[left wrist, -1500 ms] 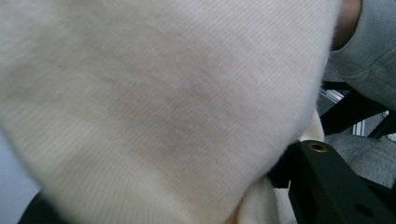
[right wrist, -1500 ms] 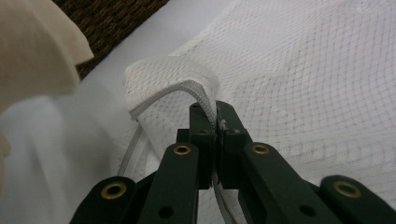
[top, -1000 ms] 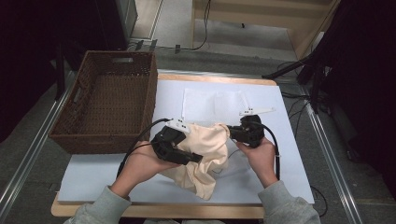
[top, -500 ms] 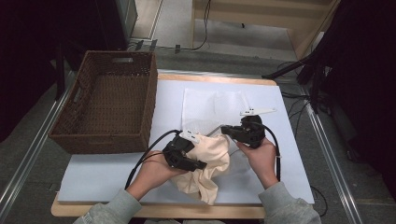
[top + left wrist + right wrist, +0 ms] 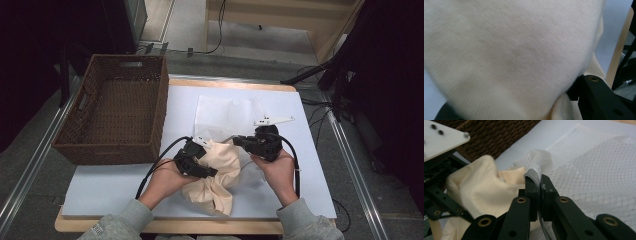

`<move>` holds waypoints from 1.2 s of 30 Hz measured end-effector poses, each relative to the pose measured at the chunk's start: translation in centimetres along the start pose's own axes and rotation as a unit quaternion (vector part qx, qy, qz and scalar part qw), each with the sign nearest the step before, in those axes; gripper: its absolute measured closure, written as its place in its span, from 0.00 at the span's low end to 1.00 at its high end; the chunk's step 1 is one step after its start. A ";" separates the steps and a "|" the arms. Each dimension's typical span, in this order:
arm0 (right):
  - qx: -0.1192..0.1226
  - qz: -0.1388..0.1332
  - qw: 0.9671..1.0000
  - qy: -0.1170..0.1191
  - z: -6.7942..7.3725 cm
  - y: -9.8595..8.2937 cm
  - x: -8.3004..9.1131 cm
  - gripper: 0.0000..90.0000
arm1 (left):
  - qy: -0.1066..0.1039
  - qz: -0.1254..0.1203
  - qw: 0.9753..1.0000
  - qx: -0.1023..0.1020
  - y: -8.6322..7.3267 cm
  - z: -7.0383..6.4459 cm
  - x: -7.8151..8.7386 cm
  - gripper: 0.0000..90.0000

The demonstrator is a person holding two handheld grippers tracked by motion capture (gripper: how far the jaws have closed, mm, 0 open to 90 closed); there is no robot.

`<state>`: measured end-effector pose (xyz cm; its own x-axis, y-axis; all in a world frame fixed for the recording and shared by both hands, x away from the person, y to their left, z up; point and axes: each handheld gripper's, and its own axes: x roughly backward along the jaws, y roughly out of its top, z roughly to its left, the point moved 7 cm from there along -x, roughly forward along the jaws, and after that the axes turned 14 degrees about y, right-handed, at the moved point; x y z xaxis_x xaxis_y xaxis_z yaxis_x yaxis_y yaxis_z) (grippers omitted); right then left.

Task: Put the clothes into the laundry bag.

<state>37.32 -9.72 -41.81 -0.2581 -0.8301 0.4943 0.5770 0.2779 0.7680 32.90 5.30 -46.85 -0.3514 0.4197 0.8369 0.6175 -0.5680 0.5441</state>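
In the high view, a crumpled cream cloth (image 5: 215,175) is seen lying at the near middle of a white sheet (image 5: 100,185) that covers the table, held between the person's two hands. The left gripper (image 5: 196,161) is pressed into the cloth's left side, and the right gripper (image 5: 247,144) meets the upper right of the cloth, where a white mesh bag (image 5: 225,115) begins. What is not made out from above is shown by the right gripper view: the jaws of the right gripper (image 5: 539,185) are drawn tight together, and a grey-trimmed edge of the mesh bag (image 5: 589,170) is pinched between them, bunched up just above the tips, with the cream cloth (image 5: 481,187) lying directly to the left of it and touching it. In the left gripper view, the cloth (image 5: 509,55) is draped close over the lens, and a single black jaw part is seen at the lower right with cloth folded against it; whether those jaws are apart or closed cannot be told. Farther off, the mesh bag is spread flat on the sheet beyond both grippers. A brown wicker basket (image 5: 75,145) stands at the far left of the table, well apart from the cloth.
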 end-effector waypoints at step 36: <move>0.027 -0.008 0.999 0.025 3.2 1.4 0.0 0.98 | 0.008 -0.015 1.000 0.007 0.7 0.7 -2.9 0.56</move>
<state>35.64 -7.73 -39.40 -0.2267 -0.8579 0.4612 0.5295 0.2889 0.7976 34.83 4.16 -48.89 -0.3810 0.4250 0.8211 0.6159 -0.5457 0.5682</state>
